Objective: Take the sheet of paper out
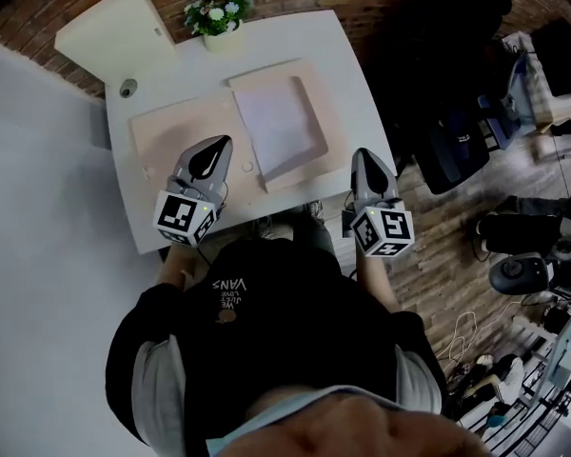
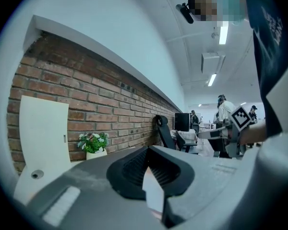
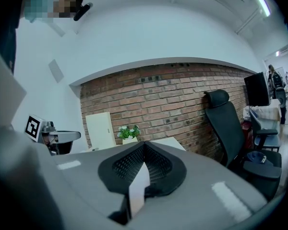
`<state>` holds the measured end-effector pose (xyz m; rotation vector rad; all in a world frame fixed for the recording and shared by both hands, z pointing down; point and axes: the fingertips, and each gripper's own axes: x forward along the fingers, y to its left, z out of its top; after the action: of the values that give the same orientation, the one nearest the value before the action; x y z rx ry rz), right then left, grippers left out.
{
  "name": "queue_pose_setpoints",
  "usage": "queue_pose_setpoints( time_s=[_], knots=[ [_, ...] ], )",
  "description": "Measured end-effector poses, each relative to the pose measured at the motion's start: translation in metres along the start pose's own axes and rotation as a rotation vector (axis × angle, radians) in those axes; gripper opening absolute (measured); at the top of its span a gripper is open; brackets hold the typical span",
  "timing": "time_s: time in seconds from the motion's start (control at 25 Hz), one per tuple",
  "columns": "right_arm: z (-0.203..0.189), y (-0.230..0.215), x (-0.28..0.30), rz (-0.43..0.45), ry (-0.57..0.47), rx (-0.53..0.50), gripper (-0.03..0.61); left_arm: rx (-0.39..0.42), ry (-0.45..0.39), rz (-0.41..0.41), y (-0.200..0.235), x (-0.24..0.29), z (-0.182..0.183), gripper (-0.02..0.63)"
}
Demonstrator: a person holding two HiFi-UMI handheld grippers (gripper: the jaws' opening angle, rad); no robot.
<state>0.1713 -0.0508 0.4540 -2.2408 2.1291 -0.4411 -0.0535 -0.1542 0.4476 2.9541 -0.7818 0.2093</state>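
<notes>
At the white table (image 1: 338,65), left gripper (image 1: 212,157) and right gripper (image 1: 364,165) point nearly level, jaws closed, empty.

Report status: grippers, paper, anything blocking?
Left gripper and right gripper: jaws shut, empty, near the table's front edge. Sheet of paper flat in open folder, untouched. Nothing lying on it.
</notes>
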Motion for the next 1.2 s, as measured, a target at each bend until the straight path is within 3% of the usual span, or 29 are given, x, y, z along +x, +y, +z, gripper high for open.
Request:
queue_pose_setpoints(
  time_s=[0.56,0.84,1.2],
  knots=[
    [0.009,-0.021,0.063,0.216,0.073,-0.051,0.0,-0.048,0.032,0.239,0.003,0.017,-0.011,0.0],
    [-0.002,-0.025,0.083,0.282,0.108,-0.047,0.0,-0.055,0.065,0.343,0.007,0.018,-0.027,0.0],
    [-0.018,-0.018,0.1,0.345,0.156,-0.064,0.0,-0.156,0.15,0.4,0.01,0.022,-0.074,0.0]
  ],
)
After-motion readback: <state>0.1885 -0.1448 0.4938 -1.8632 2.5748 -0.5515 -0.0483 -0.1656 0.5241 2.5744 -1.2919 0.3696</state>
